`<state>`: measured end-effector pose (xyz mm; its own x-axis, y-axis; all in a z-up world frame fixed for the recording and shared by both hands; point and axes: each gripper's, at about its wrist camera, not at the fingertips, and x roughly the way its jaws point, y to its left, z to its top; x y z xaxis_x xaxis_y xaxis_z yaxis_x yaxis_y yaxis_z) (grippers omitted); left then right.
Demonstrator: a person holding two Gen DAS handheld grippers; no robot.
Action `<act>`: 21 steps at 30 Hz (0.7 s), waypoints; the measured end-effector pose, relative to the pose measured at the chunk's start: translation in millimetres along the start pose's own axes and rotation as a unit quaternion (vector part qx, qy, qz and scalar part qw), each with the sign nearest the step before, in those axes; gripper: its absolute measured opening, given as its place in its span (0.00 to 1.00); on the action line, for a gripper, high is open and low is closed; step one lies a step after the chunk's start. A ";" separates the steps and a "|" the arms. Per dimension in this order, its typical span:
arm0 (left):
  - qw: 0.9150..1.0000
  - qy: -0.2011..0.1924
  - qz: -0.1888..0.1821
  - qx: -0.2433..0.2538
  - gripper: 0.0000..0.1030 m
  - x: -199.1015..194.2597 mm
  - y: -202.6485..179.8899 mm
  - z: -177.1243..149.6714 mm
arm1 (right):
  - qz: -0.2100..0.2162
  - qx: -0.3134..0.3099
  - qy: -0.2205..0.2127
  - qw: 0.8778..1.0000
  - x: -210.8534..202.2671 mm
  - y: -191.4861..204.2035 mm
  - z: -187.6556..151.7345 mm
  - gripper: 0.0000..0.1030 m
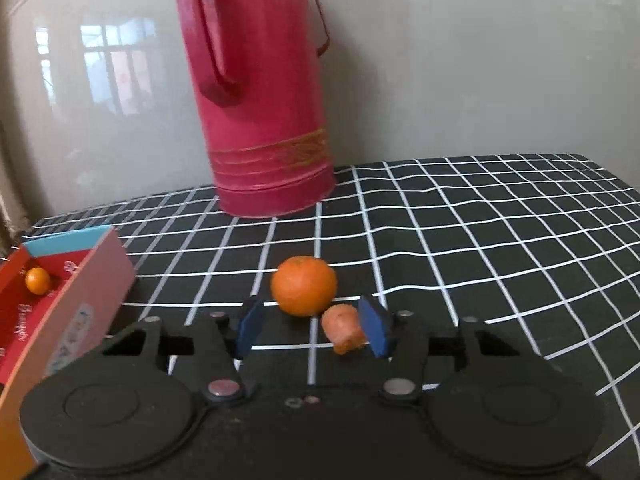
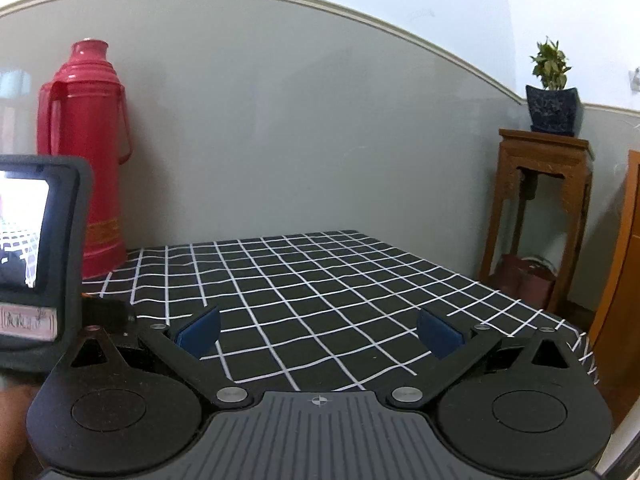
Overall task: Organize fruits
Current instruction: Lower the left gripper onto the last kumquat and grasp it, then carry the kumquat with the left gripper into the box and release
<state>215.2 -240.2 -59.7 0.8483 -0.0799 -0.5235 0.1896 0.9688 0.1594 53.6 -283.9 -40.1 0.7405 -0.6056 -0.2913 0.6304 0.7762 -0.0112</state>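
In the left wrist view an orange (image 1: 304, 286) lies on the black checked tablecloth (image 1: 480, 240), just at the tips of my left gripper (image 1: 312, 326). A short orange carrot-like chunk (image 1: 344, 330) lies beside it and touches the right blue pad (image 1: 376, 326). The left pad (image 1: 250, 326) stands a little clear of the orange, so the jaws are partly closed around both pieces without pressing. An open red cardboard box (image 1: 80, 300) at the left holds a small orange (image 1: 38, 280). My right gripper (image 2: 318, 334) hovers open over bare cloth, nothing between its fingers.
A tall red thermos (image 1: 260, 92) stands at the back against the grey wall, also in the right wrist view (image 2: 80, 152). The back of the left gripper unit (image 2: 36, 240) fills that view's left edge. Beyond the table's right edge stands a wooden stand (image 2: 540, 200) with a potted plant (image 2: 552, 96).
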 end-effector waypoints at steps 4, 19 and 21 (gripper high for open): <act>0.999 0.026 -0.030 0.003 0.35 10.2 -4.8 1.4 | -0.001 0.000 0.004 1.000 3.9 -2.5 -2.2 1.00; 1.000 0.022 -0.016 -0.003 0.13 7.8 -2.7 3.0 | -0.020 -0.009 0.003 1.000 9.8 -6.9 -5.5 1.00; 1.000 0.008 -0.003 -0.008 0.13 2.1 4.6 4.9 | -0.022 -0.006 -0.001 1.000 9.3 -7.1 -3.9 1.00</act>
<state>220.3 -237.1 -56.0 0.8389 -0.0823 -0.5380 0.1870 0.9719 0.1428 55.1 -294.3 -46.5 0.7132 -0.6392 -0.2877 0.6588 0.7514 -0.0361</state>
